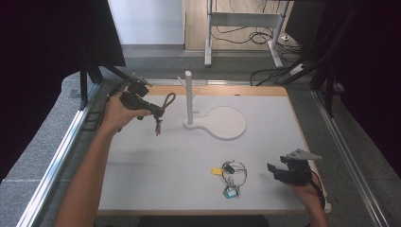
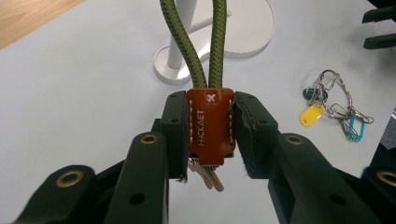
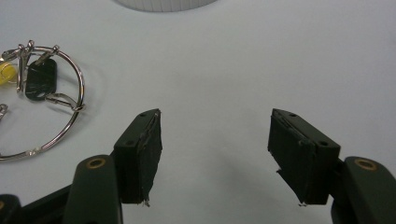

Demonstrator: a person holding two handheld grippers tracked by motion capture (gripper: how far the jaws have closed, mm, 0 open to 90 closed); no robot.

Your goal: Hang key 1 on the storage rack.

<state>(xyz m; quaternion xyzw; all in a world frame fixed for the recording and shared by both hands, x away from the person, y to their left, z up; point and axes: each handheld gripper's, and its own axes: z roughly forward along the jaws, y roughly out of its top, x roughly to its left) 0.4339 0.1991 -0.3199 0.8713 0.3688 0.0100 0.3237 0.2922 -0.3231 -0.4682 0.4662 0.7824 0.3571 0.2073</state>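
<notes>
I had the left gripper (image 2: 210,135) clamped on the brown leather tab (image 2: 211,122) of the key fob, one pad pressing each long side of it. The tab sat upright and square between the pads, its stitched cross facing my camera. Two small keys (image 2: 208,176) hung below it, clear of the table. Above it, the two strands of the olive cord loop (image 2: 198,46) rose straight out of the tab.

From the high view, my left hand (image 1: 116,113) was held over the far-left part of the white table (image 1: 156,165), forearm stretched forward from the near edge. That gripper (image 1: 158,112) pointed level toward the white stand (image 1: 189,97), and the fob dangled just beside the stand's post without touching it. The stand's round base plate (image 1: 227,124) lay to the right of the post.

The right gripper (image 3: 215,154) had its jaws spread wide with nothing between them, only bare tabletop. My right hand (image 1: 307,191) rested low at the near-right corner, close to the table's front edge. The key ring bundle (image 1: 232,176), with its yellow tag (image 1: 216,170) and teal clip (image 1: 230,192), lay just left of that gripper, apart from its pads.

Between the two hands the middle of the table was open. The wooden far edge (image 1: 246,90) ran just behind the stand.
</notes>
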